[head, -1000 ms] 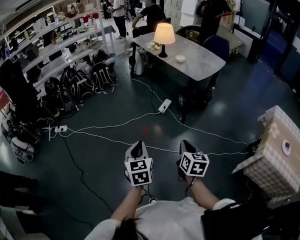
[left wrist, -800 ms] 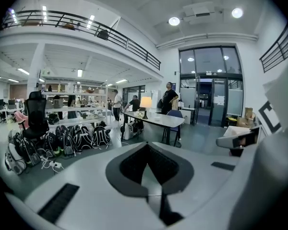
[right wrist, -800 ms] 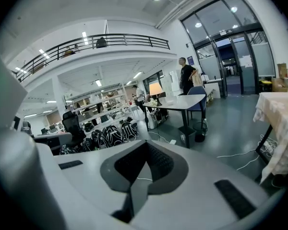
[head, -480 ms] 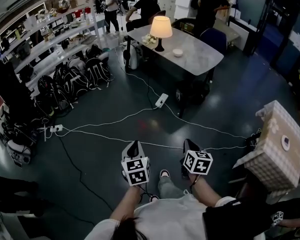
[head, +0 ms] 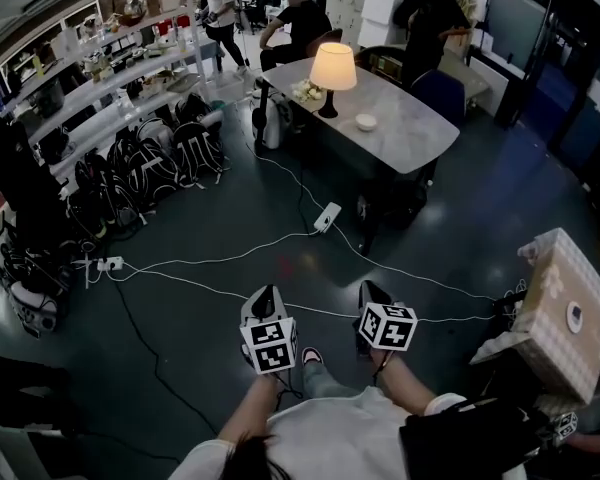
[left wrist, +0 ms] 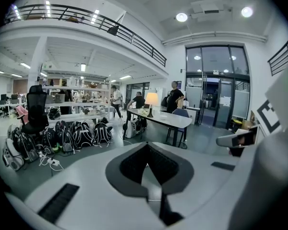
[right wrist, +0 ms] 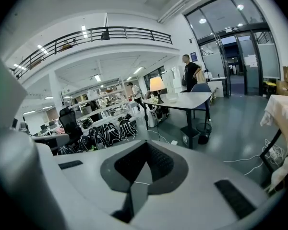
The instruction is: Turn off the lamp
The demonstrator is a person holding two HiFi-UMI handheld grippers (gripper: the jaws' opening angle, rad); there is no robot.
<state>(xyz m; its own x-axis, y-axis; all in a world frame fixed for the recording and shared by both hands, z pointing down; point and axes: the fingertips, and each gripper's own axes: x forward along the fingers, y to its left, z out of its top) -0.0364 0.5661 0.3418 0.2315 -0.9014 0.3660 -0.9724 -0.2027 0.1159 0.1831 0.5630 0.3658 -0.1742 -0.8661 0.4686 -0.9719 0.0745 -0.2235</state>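
Lamp (head: 332,68) lit at far corner of tabletop (head: 410,128), well apart; left gripper (head: 265,298) & right gripper (head: 372,296) both closed, empty, so mind floor cables (head: 230,253) on approach, then find its switch.

a large open-plan lab or workshop office. long shelving racks (head: 100,63) crammed with gear run along one side. a row of black backpacks (head: 150,158) sits on the dark floor (head: 460,218) beside them, and white cables (head: 210,259) with power strips (head: 327,216) trail across it. a railed mezzanine (left wrist: 86,19) overhangs the hall, tall glass doors (left wrist: 216,92) close one end, and people (head: 430,13) stand near a table (head: 410,128).
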